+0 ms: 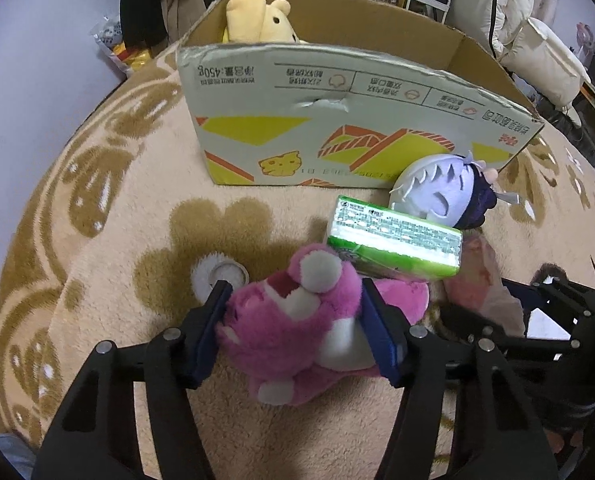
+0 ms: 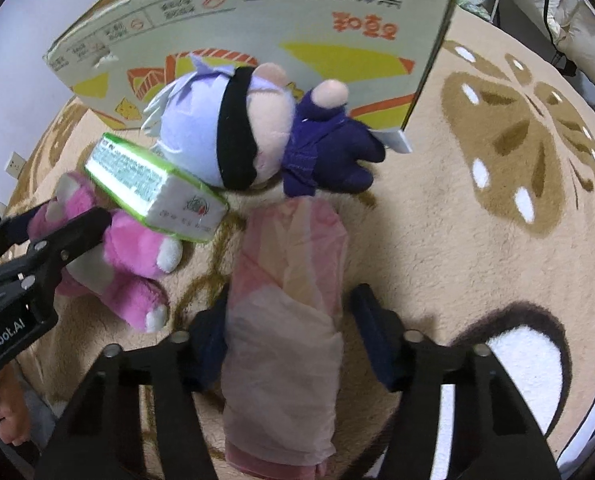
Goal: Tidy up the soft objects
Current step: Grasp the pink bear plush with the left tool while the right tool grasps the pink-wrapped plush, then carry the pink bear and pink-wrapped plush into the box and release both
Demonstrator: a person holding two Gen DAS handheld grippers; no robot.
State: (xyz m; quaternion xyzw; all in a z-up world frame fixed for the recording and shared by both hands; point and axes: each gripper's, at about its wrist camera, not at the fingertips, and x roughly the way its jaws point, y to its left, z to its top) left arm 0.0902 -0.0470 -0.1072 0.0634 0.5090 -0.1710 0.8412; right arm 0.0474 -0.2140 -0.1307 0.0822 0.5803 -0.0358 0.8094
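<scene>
My left gripper (image 1: pixel 295 322) is shut on a pink plush bear (image 1: pixel 297 320) lying on the carpet; the bear also shows in the right wrist view (image 2: pixel 125 256). A green tissue pack (image 1: pixel 393 240) rests partly on the bear. My right gripper (image 2: pixel 287 334) is open around a pink cloth bundle in a clear bag (image 2: pixel 285 320), with the right finger (image 2: pixel 371 332) apart from it. A lilac-haired plush doll (image 2: pixel 237 128) lies against an open cardboard box (image 1: pixel 337 120). A yellow plush (image 1: pixel 257 16) sits inside the box.
A beige carpet with brown flower patterns (image 1: pixel 117 200) covers the floor. A small round white object (image 1: pixel 221 274) lies left of the bear. Furniture, bags and a white jacket (image 1: pixel 537 52) stand behind the box.
</scene>
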